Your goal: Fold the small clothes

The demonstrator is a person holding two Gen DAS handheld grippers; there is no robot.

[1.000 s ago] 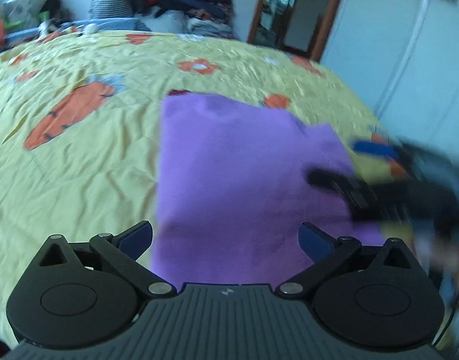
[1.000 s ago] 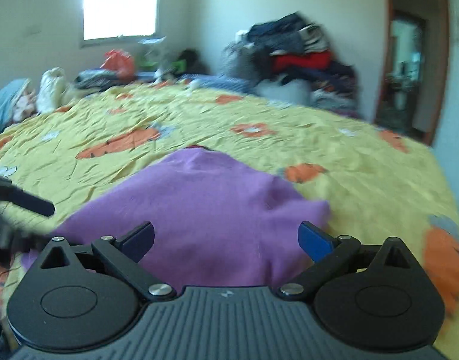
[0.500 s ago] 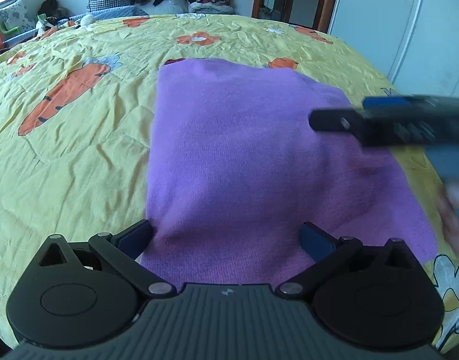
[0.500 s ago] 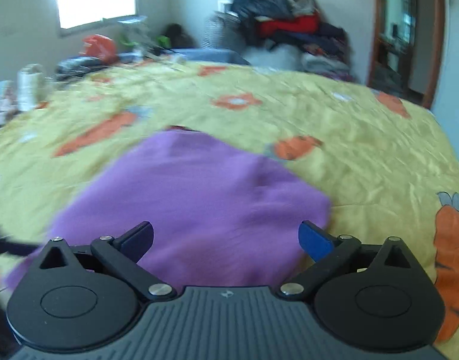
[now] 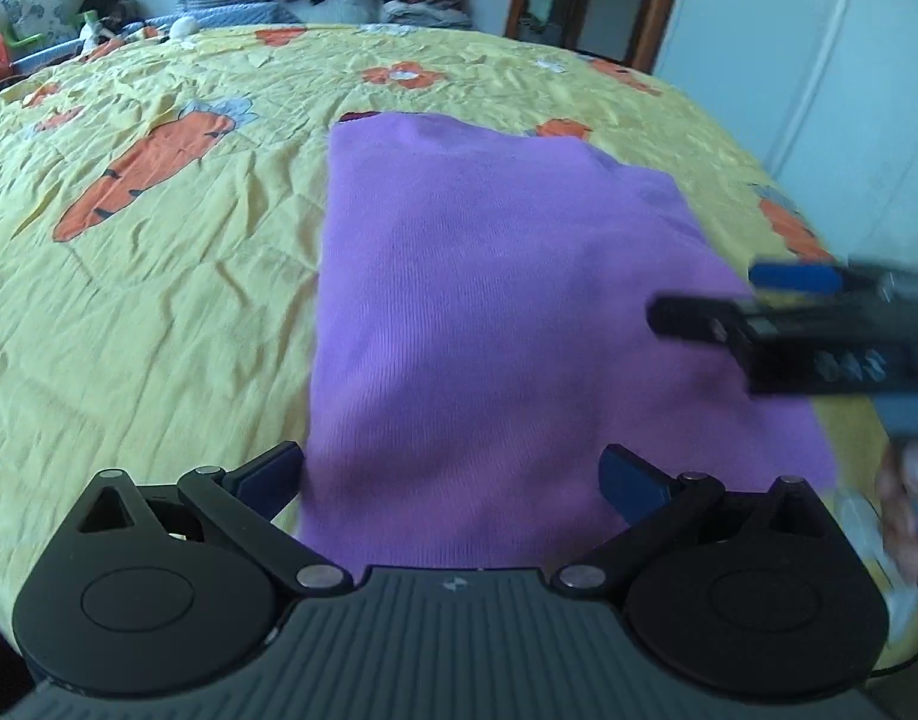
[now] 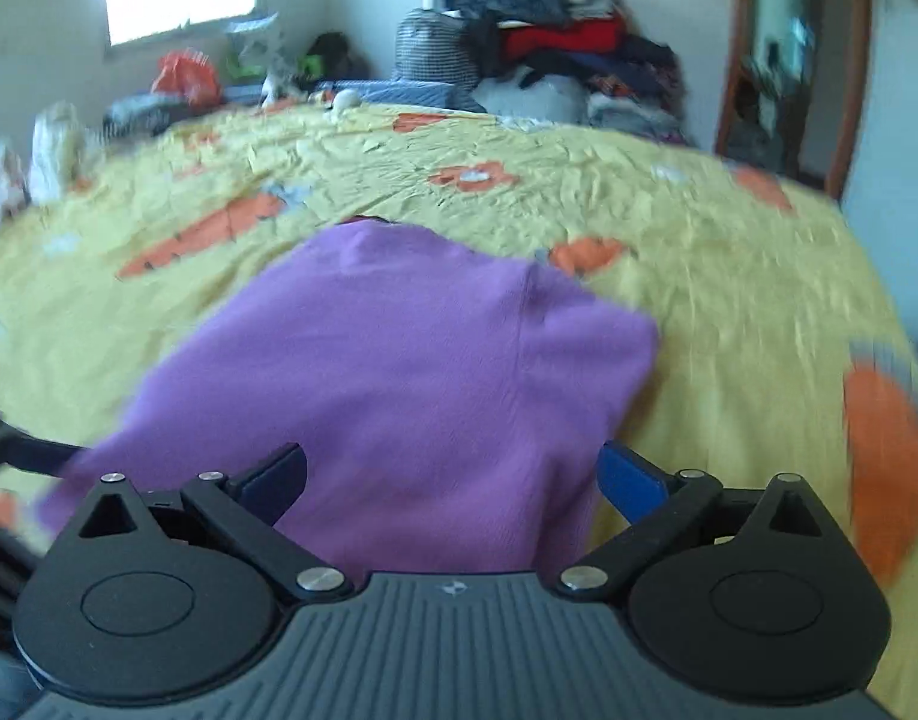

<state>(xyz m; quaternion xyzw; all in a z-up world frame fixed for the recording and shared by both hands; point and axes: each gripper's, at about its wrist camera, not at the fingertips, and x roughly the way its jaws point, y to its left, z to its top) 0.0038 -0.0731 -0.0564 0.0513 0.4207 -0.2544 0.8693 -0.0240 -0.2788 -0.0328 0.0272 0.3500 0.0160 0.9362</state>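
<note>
A purple knit garment [image 5: 489, 300] lies flat in a folded rectangle on the yellow carrot-print bedspread [image 5: 129, 276]. My left gripper [image 5: 453, 480] is open and empty over the garment's near edge. My right gripper [image 6: 453, 477] is open and empty, over the garment [image 6: 399, 372] near its right side. The right gripper also shows in the left wrist view [image 5: 759, 300], blurred, above the garment's right edge. A dark blurred part of the left gripper [image 6: 21, 456] shows at the left edge of the right wrist view.
A pile of clothes [image 6: 549, 60] and a checked bag [image 6: 435, 54] stand against the far wall. Bags and clutter [image 6: 183, 75] lie under the window at back left. A wooden door frame [image 5: 657, 0] is at back right. A white wardrobe [image 5: 819, 60] stands right of the bed.
The right gripper has moved down and to the right along the garment's right edge. The left gripper has pulled back slightly. The garment lies as before.
</note>
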